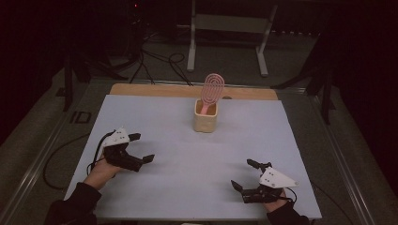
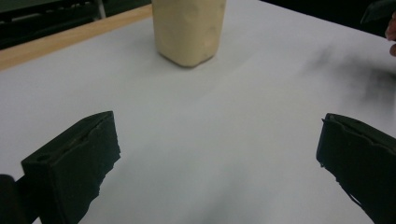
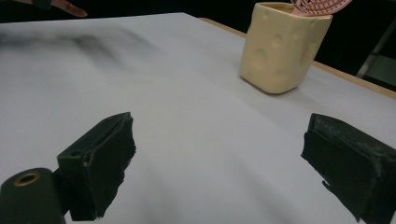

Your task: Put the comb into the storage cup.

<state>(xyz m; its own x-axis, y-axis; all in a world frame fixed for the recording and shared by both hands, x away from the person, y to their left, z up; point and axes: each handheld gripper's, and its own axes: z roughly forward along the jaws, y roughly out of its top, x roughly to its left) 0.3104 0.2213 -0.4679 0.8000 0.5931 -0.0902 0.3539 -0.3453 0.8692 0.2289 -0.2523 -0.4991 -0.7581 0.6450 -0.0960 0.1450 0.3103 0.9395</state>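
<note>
A dim lab or recording workspace, a desk [image 1: 155, 122] covered by a pale sheet with bare wood along its far edge, black cables [image 1: 155, 63] trailing over grey carpet, a white metal stand frame [image 1: 228, 28] beyond, dark surroundings

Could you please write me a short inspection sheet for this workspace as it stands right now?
Surface: white sheet over a wooden tabletop.
Job's things: cream holder with dimpled walls, upright; pink oval slotted hairbrush standing in it.
Clutter: nothing seen.
Grippers: left gripper and right gripper both open, holding nothing.
Cables: black cables on the floor beyond the table.
Surroundings: dark room, white metal frame behind.
</note>
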